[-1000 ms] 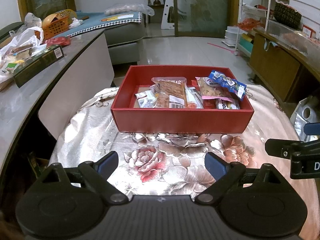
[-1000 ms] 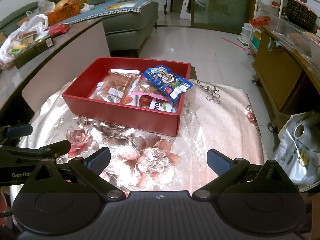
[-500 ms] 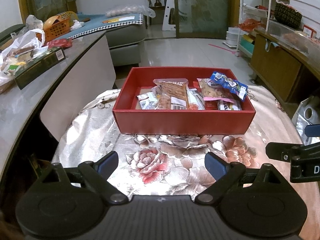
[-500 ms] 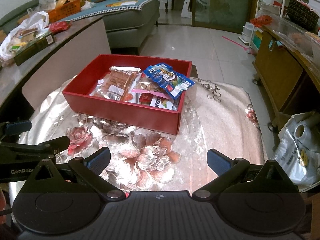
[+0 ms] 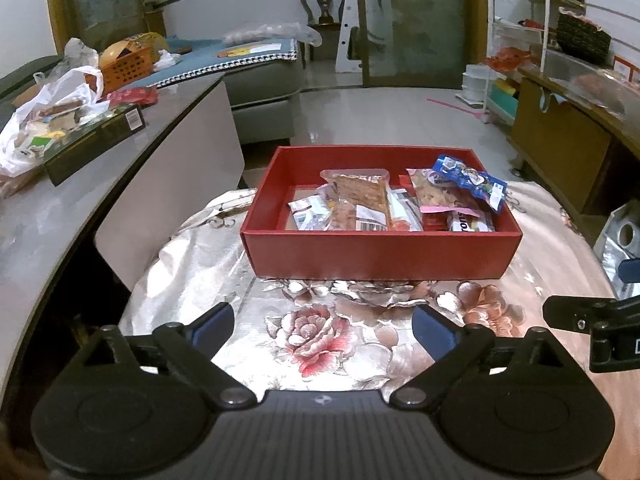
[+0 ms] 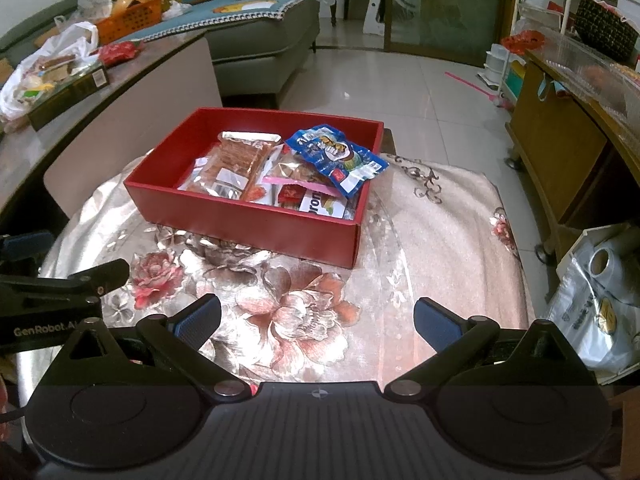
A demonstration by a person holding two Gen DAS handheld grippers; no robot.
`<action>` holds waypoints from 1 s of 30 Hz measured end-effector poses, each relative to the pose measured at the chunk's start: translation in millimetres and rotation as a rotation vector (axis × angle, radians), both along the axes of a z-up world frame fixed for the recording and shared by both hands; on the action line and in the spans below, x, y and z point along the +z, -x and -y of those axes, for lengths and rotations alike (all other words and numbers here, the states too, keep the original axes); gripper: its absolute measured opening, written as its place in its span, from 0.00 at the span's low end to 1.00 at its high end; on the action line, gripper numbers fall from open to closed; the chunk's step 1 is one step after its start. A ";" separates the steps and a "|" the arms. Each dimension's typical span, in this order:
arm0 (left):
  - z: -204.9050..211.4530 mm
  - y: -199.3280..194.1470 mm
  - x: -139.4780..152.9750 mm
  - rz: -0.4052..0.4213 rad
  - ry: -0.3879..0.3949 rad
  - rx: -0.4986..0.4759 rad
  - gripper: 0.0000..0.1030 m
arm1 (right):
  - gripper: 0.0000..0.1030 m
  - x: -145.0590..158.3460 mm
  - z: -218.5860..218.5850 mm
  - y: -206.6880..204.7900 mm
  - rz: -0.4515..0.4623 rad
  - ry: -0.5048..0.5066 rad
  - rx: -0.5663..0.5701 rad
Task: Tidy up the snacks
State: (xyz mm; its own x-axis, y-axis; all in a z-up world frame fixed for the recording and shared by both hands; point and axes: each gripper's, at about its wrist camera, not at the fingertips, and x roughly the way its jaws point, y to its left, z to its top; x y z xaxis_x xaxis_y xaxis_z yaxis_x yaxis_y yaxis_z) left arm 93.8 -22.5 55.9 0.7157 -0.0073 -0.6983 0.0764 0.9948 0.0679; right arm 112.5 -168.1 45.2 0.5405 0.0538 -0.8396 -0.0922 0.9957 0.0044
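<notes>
A red box [image 5: 376,254] [image 6: 248,222] stands on a floral-cloth table [image 5: 320,332] [image 6: 440,240] and holds several snack packets. A blue packet [image 5: 468,182] [image 6: 336,158] lies on top at the right, and a clear packet of brown strips [image 5: 360,196] [image 6: 240,160] sits in the middle. My left gripper [image 5: 324,326] is open and empty, above the cloth, short of the box. My right gripper [image 6: 316,320] is open and empty, near the table's front edge. Each gripper shows at the edge of the other's view.
A grey counter [image 5: 60,208] at the left carries a dark box [image 5: 96,136], plastic bags and an orange basket [image 5: 124,66]. A wooden cabinet [image 6: 560,148] stands at the right, with a white bag [image 6: 600,312] on the floor beside the table.
Both views have drifted slightly; the red box sits a little lower in frame. Both grippers stay open and empty, and the snacks have not moved.
</notes>
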 end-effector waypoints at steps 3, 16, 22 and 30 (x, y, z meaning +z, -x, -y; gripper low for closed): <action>-2.3 -0.8 -0.5 -0.003 0.003 0.007 0.89 | 1.00 -2.0 -0.1 -0.5 -0.007 0.005 0.001; -2.4 -3.0 -1.6 -0.036 0.033 0.006 0.91 | 1.00 -4.6 -0.6 -0.1 -0.016 0.008 0.008; -3.6 2.8 6.2 0.030 0.042 0.018 0.97 | 1.00 -4.6 -2.2 -0.2 -0.018 0.009 0.016; -6.7 2.7 8.8 0.049 0.051 0.034 0.97 | 1.00 -5.3 -3.4 -0.1 -0.021 0.012 0.021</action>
